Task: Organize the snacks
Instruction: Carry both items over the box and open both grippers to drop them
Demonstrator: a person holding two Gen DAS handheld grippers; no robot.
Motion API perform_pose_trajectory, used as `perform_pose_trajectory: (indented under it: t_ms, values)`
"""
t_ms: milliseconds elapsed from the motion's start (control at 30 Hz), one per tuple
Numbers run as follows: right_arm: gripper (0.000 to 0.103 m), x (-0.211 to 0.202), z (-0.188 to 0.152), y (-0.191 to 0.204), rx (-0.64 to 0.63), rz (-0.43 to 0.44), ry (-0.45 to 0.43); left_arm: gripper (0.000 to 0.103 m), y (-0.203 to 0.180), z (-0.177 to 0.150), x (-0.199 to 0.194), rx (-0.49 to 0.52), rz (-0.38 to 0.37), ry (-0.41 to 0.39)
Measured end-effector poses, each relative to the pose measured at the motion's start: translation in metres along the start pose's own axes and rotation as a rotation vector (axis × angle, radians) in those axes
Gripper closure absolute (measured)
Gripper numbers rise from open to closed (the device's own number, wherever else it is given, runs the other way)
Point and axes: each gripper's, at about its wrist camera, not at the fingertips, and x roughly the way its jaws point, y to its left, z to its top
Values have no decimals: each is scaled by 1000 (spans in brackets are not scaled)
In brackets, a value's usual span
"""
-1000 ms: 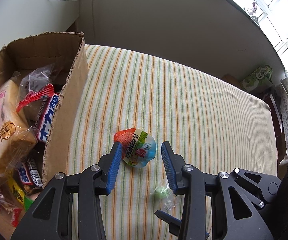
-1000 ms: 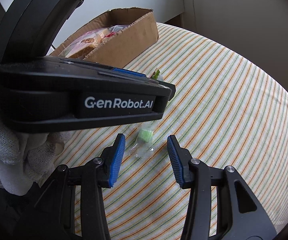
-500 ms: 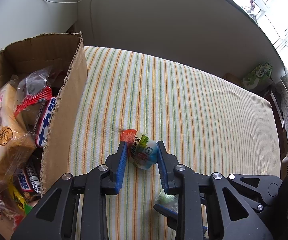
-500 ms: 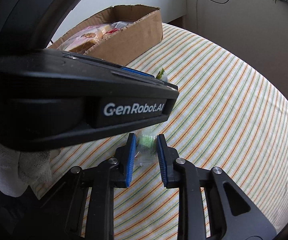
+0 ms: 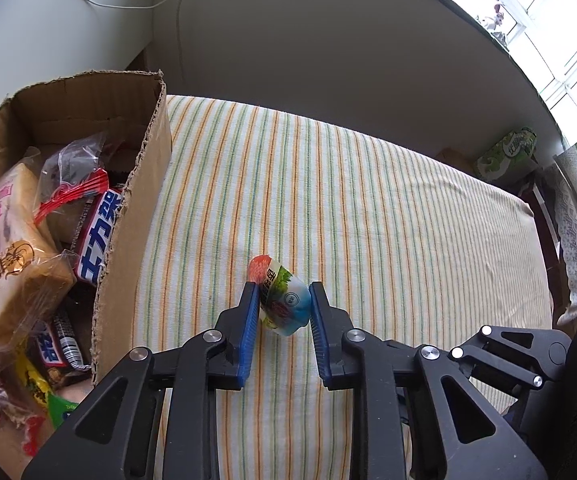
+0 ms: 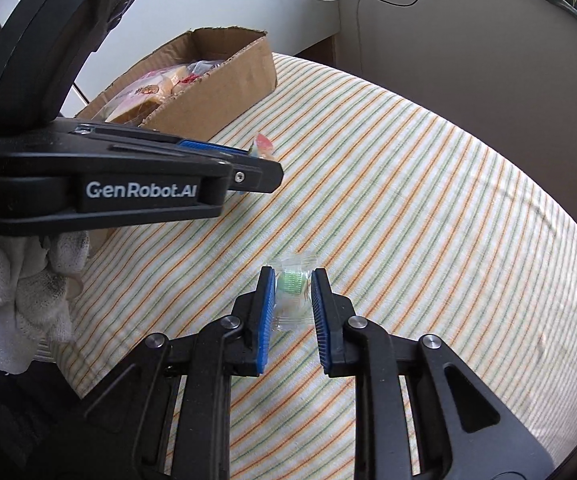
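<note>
The left hand-held gripper [image 5: 282, 304] had just been closing, and its blue pads clamped a small jelly cup [image 5: 284, 302] from both sides, right at the fingertips. The right hand-held gripper [image 6: 293, 294] was squeezed together on a clear-wrapped green candy [image 6: 291, 285], held between its tips. Both snacks sat low over the striped cloth [image 5: 368, 208]. To the left of the left hand-held gripper stood the open cardboard box [image 5: 128, 248], holding a bagged bread loaf [image 5: 4, 248] and other snack packs.
</note>
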Motion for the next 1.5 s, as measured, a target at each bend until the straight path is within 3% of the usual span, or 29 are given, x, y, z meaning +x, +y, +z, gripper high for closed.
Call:
perform_pose_trajectory:
  t_ms: [333,667,1133,1500]
  values:
    - [84,-38,8,-13,33,-28,-43,80,-3,0,-33,-2,-38,-37]
    - [84,-62,38,16,-10,-27,-80,80,18,-8,-71,-29,-38,-90]
    - [84,-48,79,78,-80,44,-77,80,84,-31,-108,-101,54,-133]
    - [84,-27,101,119,-130,88,-55,80,115,-41,-118,-150,85,-152]
